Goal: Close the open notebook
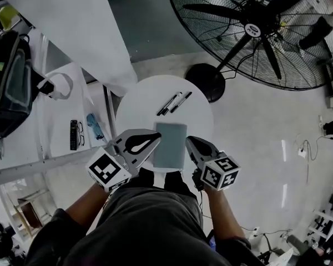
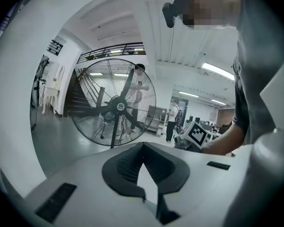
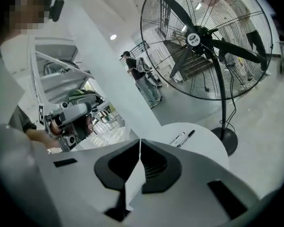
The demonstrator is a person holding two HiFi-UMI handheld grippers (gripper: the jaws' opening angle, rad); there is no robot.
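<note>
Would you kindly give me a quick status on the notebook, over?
Left gripper shut, empty, left of notebook. Right gripper shut, empty, on its right. Notebook lies closed on table. Two pens beyond, clear.
</note>
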